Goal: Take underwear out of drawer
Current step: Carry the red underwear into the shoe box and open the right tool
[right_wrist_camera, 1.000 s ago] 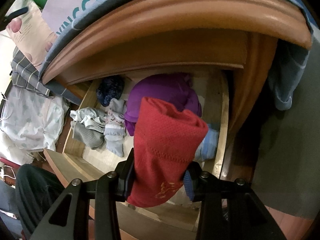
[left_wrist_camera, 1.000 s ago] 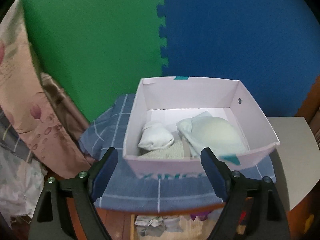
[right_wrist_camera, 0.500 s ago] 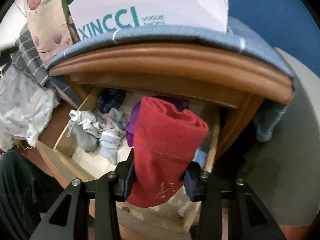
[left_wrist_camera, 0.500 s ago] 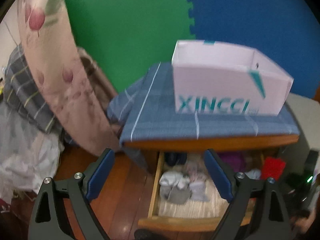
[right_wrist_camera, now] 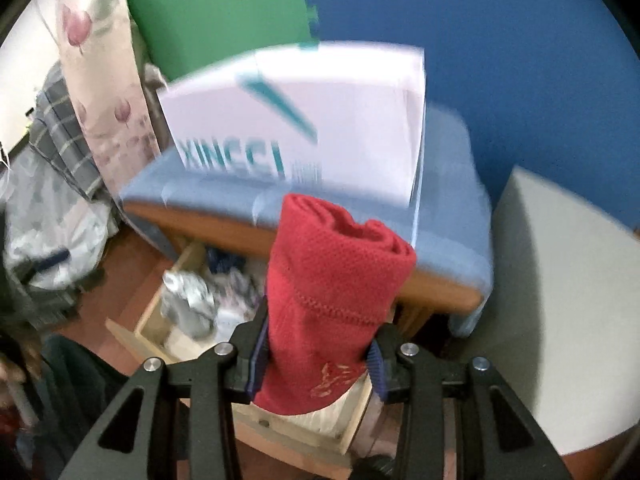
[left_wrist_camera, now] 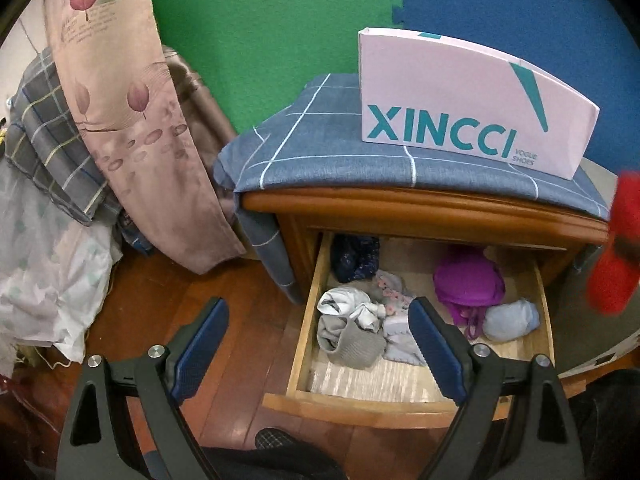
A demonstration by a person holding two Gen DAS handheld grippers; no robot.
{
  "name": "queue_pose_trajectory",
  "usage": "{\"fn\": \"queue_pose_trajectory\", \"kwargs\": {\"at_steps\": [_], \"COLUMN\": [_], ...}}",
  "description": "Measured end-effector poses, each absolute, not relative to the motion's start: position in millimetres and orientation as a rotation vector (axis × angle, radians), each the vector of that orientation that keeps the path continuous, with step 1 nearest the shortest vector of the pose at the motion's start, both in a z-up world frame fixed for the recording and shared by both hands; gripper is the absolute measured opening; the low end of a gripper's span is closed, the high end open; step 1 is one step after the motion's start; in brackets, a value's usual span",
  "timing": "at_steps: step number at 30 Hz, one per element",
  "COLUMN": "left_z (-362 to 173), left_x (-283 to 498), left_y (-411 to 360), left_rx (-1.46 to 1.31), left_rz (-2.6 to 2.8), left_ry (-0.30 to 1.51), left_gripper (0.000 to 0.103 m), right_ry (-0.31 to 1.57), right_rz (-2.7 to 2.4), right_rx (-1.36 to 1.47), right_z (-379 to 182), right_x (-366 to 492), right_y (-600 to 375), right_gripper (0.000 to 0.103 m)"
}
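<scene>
My right gripper (right_wrist_camera: 316, 354) is shut on a rolled red underwear (right_wrist_camera: 336, 280) and holds it in the air above the open wooden drawer (right_wrist_camera: 160, 320), in front of the nightstand. The red roll also shows blurred at the right edge of the left wrist view (left_wrist_camera: 616, 248). My left gripper (left_wrist_camera: 316, 336) is open and empty, hovering above and in front of the drawer's front left part (left_wrist_camera: 360, 404). In the drawer lie a purple piece (left_wrist_camera: 468, 282), a light blue roll (left_wrist_camera: 512, 320), grey and white pieces (left_wrist_camera: 352, 332) and a dark blue piece (left_wrist_camera: 356, 258).
A pink XINCCI shoe box (left_wrist_camera: 472, 104) stands on the blue checked cloth (left_wrist_camera: 312, 152) covering the nightstand. A floral curtain (left_wrist_camera: 132, 120) and bedding (left_wrist_camera: 44, 240) hang at the left. A pale round table (right_wrist_camera: 560, 320) is to the right. Green and blue foam mats line the wall.
My right gripper has lifted the red underwear up out of the drawer to nightstand-top height. My left gripper has dropped from above the shoe box to in front of the open drawer.
</scene>
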State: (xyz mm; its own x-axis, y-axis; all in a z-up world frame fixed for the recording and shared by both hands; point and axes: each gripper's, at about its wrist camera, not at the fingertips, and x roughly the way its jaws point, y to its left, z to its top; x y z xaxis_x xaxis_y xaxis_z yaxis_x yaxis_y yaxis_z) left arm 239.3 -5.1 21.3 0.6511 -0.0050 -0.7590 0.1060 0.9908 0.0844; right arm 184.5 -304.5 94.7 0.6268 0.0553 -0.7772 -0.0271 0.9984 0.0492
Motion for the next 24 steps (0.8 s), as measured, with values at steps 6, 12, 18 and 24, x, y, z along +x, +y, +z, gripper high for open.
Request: {"fn": "queue_pose_trajectory", "kwargs": {"at_steps": [6, 12, 18, 24], "left_z": [23.8, 27.4, 27.3, 24.3], "left_x": [236.9, 239.0, 242.6, 247.9], "left_y": [-3.7, 0.4, -0.2, 3.4], "left_rx": [0.137, 0.131, 0.17, 0.167], "left_rz": [-0.033, -0.026, -0.013, -0.009], "left_ry": [0.837, 0.838, 0.826, 0.828], "left_gripper": [0.091, 0.091, 0.092, 0.093], "right_ry": [0.768, 0.714, 0.749, 0.851], "right_rz": [0.033, -0.017, -0.074, -0.145], "right_rx": [0.0, -0.021, -0.074, -0.124], "right_z": [181.5, 234.0, 238.8, 212.7], "right_x": [207.6, 260.8, 321.9, 374.1], "right_y": [-311.9, -316.1, -308.1, -305.5], "right_gripper": [0.041, 0.041, 0.041, 0.041]}}
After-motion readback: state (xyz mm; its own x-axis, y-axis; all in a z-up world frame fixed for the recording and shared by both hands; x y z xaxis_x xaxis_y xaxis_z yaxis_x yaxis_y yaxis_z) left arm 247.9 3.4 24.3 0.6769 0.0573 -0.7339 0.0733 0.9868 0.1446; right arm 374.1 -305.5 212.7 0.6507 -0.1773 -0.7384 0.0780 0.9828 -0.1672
